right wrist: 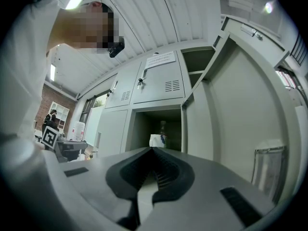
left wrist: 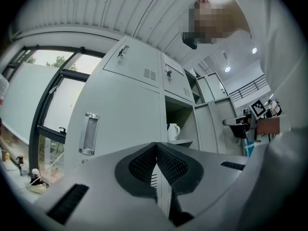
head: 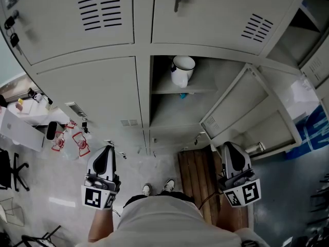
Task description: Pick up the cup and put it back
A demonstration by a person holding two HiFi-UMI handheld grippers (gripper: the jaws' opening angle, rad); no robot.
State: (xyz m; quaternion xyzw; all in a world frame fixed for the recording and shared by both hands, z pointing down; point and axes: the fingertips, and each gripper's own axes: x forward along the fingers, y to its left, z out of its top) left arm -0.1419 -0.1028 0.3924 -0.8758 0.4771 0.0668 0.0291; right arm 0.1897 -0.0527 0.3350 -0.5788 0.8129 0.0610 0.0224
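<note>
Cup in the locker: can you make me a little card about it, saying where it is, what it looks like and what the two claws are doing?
Thing: white cup with a handle
Where: upright on the shelf in the open locker compartment
Locker door: swung open, on the right of the compartment
Left claw: shut, empty, away from the cup
Right claw: shut, empty, away from the cup
Cup picked up: not yet
</note>
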